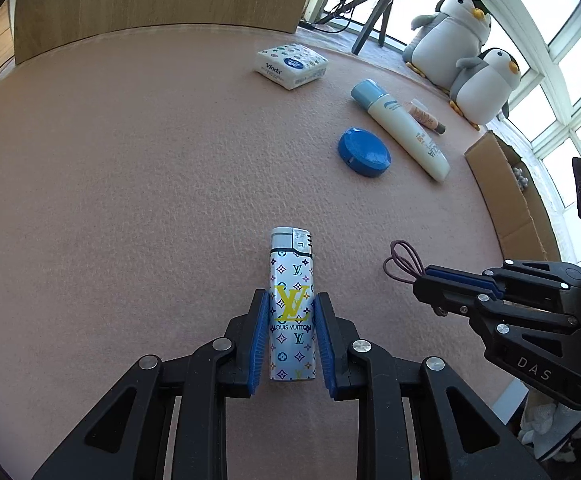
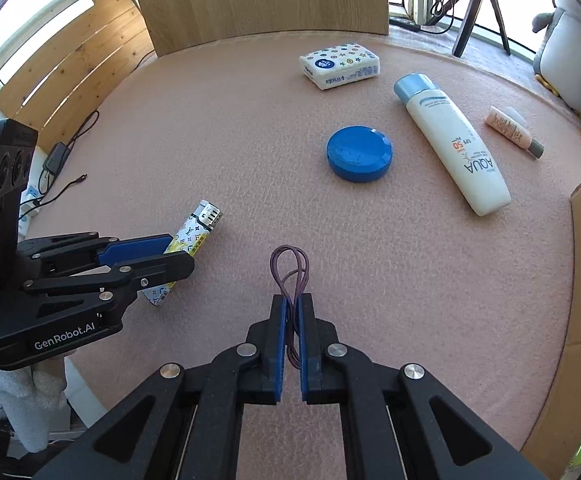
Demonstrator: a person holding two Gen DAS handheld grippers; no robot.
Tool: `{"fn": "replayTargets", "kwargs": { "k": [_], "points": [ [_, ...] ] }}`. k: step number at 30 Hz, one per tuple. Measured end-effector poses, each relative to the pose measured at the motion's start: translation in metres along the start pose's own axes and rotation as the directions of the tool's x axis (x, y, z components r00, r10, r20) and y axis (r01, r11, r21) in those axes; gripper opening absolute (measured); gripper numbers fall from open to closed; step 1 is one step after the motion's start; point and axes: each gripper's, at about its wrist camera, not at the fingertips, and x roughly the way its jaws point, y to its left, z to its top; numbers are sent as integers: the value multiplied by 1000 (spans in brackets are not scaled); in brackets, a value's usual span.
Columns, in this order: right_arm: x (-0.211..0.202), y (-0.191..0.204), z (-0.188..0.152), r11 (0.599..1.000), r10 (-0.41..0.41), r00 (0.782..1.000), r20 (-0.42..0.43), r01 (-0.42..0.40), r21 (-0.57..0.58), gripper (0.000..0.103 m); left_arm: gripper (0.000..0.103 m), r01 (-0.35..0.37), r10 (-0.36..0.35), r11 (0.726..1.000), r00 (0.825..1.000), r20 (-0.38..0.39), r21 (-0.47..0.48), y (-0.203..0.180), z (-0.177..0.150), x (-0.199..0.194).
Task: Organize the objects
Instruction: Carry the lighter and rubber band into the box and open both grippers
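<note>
Left wrist view: the left hand-held gripper [image 1: 292,336] clasps a patterned lighter [image 1: 292,304] between its blue pads, low over the pink desk [image 1: 130,180]. Just to its right, the right hand-held gripper [image 2: 292,320] pinches a purple hair tie [image 2: 290,268], its loops sticking forward. Farther off lie a blue round case [image 2: 359,159], a sunscreen bottle [image 2: 454,144], a small tube [image 2: 512,130] and a tissue pack [image 2: 340,65].

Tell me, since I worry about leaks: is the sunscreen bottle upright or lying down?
Lying down. The sunscreen bottle rests on its side on the pink mat, blue cap on.
</note>
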Motion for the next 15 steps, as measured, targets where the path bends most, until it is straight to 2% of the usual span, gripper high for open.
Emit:
{"fn": "replayTargets", "kwargs": {
  "k": [7, 15],
  "points": [
    [-42, -35, -4, 997, 4, 997, 79, -10, 73, 5, 25, 44, -46, 998, 999, 29, 39, -38, 19, -10],
    [-94, -89, -19, 985, -46, 985, 164, 17, 170, 5, 25, 130, -136, 983, 990, 40, 129, -107, 41, -9]
  ]
}}
